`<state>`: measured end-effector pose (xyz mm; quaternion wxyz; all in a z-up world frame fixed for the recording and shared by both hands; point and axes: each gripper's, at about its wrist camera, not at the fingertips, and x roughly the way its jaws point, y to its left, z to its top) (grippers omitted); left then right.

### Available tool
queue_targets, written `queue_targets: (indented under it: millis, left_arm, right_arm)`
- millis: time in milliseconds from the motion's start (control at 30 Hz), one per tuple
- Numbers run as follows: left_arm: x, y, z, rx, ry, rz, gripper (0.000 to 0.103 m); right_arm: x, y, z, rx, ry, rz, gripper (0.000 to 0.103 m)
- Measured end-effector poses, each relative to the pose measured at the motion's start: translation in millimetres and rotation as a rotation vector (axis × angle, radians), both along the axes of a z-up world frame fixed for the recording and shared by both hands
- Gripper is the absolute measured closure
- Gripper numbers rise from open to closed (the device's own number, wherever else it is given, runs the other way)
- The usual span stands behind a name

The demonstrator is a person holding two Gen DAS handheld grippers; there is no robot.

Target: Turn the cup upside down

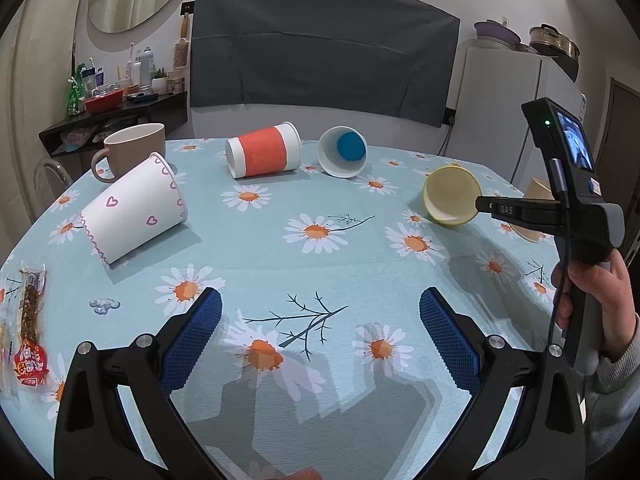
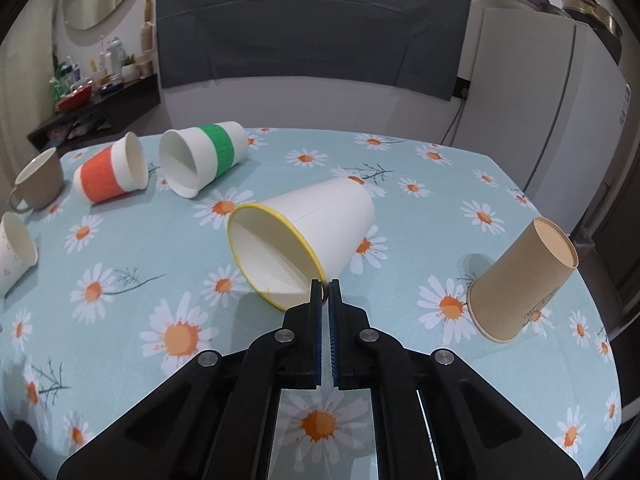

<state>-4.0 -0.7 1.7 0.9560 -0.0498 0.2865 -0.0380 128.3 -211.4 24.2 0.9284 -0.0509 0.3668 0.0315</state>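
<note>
A white paper cup with a yellow rim (image 2: pixel 316 224) lies tilted on its side, mouth toward me. My right gripper (image 2: pixel 325 285) is shut on the cup's lower rim, one finger inside and one outside. In the left wrist view the same cup (image 1: pixel 452 196) shows at the right with the right gripper's finger (image 1: pixel 516 212) on its rim. My left gripper (image 1: pixel 320 308) is open and empty above the tablecloth, well short of any cup.
Lying on the daisy tablecloth (image 1: pixel 320 256): a hearts cup (image 1: pixel 134 212), an orange-banded cup (image 1: pixel 264 154), a green-banded cup (image 2: pixel 204 156), a brown cup (image 2: pixel 520 280). A beige mug (image 1: pixel 132 150) stands at far left. A snack packet (image 1: pixel 30 320) lies at the left edge.
</note>
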Motion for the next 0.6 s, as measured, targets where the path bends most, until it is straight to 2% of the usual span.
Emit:
queue_targets:
  millis: [400, 600]
  left_arm:
    - [1, 0, -1, 0.001, 0.007, 0.009, 0.006]
    - [0, -1, 0, 0.01, 0.001, 0.0, 0.006]
  right_arm:
    - [-75, 33, -5, -0.011, -0.035, 0.242, 0.1]
    - [-109, 36, -3, 0.008, -0.044, 0.33, 0.1]
